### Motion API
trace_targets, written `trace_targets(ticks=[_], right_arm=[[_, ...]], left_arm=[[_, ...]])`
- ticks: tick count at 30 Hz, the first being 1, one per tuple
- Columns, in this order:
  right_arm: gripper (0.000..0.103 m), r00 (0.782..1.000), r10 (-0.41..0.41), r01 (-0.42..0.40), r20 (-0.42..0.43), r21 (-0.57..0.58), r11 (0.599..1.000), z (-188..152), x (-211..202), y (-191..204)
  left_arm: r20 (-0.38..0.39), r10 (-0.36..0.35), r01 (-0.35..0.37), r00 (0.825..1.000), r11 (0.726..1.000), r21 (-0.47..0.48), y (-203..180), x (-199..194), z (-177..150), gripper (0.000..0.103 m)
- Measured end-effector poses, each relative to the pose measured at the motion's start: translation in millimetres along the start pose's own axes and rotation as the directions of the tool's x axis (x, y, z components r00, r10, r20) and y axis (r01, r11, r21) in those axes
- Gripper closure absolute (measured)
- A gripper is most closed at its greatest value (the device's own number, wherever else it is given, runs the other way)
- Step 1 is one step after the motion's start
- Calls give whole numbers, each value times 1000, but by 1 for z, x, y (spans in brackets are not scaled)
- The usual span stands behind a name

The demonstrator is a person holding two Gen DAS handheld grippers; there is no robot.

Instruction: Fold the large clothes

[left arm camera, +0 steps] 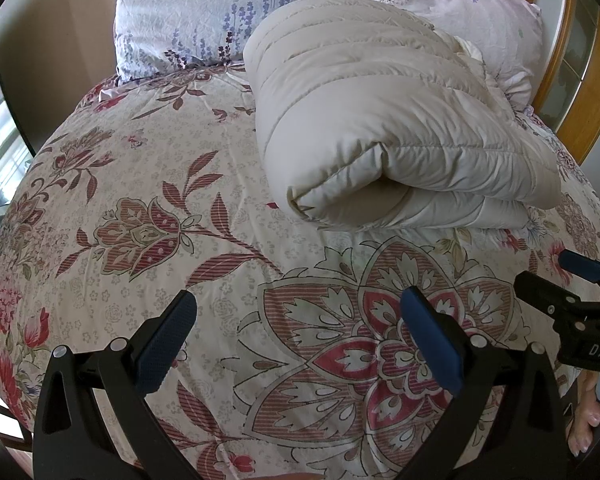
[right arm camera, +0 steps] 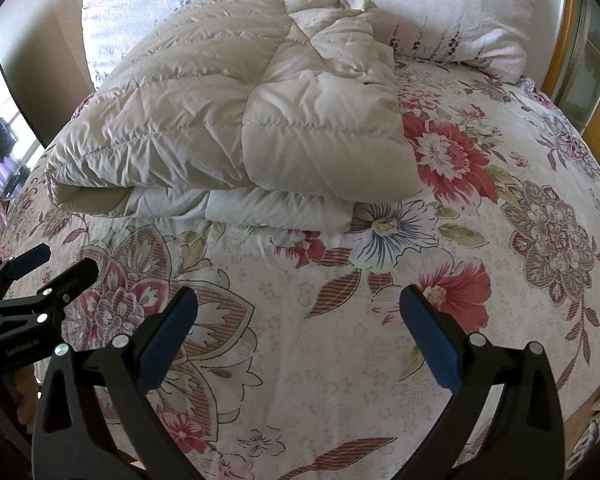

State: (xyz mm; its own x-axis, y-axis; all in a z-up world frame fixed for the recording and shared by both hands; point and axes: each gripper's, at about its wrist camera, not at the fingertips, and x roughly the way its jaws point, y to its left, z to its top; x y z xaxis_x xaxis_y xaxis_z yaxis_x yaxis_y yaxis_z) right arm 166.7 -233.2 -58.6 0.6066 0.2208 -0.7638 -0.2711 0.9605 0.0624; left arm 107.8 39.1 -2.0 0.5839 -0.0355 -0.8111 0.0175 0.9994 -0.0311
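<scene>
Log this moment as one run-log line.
puffer jacket: folded, on floral bedspread | left gripper: open, empty | right gripper: open, empty | both short of jacket

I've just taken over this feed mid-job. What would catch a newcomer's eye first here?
The cream quilted coat, folded into a thick bundle, lies mid-bed on the floral bedspread, just in front of the pillows. Near the camera, the left gripper and right gripper are both open and empty above the bedspread, short of the bundle.
</scene>
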Motion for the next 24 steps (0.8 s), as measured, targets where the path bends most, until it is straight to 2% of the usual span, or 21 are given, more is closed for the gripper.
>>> trace_targets(ticks=[24], right_arm=[[2, 1000, 7, -7, -9, 9, 1000, 0, 3, 2]], left_arm=[[0, -7, 7, 1000, 1000, 1, 0, 1, 1, 1]])
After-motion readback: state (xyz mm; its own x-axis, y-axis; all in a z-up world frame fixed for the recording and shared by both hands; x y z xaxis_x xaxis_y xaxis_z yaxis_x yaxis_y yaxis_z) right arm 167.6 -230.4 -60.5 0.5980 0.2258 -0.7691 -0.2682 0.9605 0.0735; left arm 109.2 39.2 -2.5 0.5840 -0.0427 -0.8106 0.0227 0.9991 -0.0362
